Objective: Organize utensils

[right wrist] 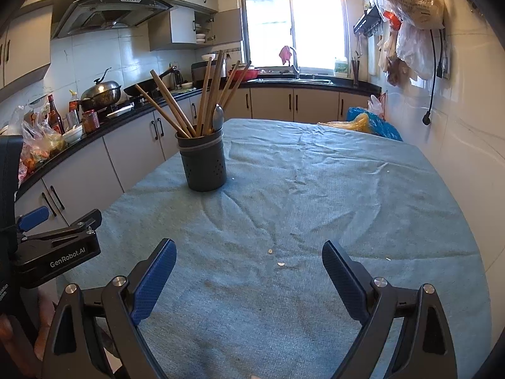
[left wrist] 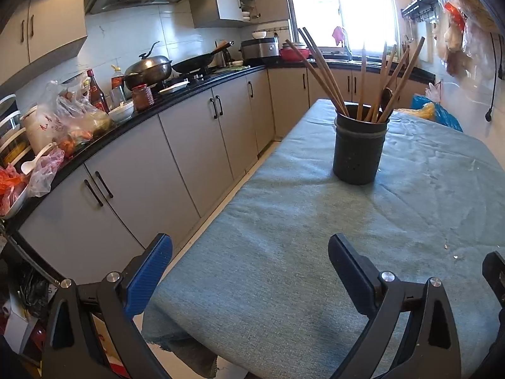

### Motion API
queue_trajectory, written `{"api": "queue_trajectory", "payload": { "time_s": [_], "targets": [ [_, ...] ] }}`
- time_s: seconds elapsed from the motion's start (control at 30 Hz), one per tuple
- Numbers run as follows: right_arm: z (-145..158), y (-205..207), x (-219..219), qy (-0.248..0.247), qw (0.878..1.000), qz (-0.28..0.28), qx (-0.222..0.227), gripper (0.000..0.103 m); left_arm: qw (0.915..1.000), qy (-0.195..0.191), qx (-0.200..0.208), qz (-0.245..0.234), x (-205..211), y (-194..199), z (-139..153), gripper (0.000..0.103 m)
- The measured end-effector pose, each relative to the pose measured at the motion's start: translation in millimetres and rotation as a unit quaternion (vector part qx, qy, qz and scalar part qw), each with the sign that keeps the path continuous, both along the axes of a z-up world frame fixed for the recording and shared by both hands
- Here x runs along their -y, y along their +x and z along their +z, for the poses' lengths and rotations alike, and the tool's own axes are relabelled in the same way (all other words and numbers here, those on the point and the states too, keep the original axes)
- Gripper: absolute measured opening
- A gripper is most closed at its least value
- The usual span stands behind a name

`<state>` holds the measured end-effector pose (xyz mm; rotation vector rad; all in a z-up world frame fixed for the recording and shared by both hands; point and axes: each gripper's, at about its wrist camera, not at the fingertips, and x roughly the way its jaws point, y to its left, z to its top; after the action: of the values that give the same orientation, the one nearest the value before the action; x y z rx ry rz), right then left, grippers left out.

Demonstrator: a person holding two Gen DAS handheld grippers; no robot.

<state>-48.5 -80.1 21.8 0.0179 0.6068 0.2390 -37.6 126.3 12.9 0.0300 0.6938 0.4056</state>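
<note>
Perforated dark cylindrical holder [right wrist: 203,162] with wooden chopsticks [right wrist: 176,107] stands on wrinkled teal-cloth surface [right wrist: 315,189]; kitchen. Left gripper [left wrist: 251,271] and right gripper [right wrist: 249,271]: jaws wide, empty.

1. The left tongs [left wrist: 250,254] stand spread wide, with nothing between the blue pads [left wrist: 148,276].
2. The right tongs [right wrist: 249,260] are likewise parted wide and empty, pads [right wrist: 153,284] facing each other.
3. Both tongs tilt forward and downward, hovering above the worktop [right wrist: 284,208] without touching it.
4. In the right wrist view, the left tongs [right wrist: 63,218] appear at the left edge, just beside the right tongs.
</note>
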Motion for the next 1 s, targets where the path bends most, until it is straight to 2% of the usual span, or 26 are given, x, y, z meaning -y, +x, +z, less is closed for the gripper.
{"api": "queue_trajectory", "payload": {
  "time_s": [0.47, 1.0],
  "targets": [
    [-2.0, 0.3, -2.6, -0.005, 1.0, 0.004, -0.005, 0.096, 0.9996, 0.002, -0.017, -0.022, 3.8, 2.3, -6.6, 0.099],
    [-5.7, 1.7, -1.2, -0.005, 1.0, 0.001, -0.012, 0.096, 0.9994, 0.005, -0.021, -0.027, 5.8, 2.5, -9.4, 0.099]
  ]
}}
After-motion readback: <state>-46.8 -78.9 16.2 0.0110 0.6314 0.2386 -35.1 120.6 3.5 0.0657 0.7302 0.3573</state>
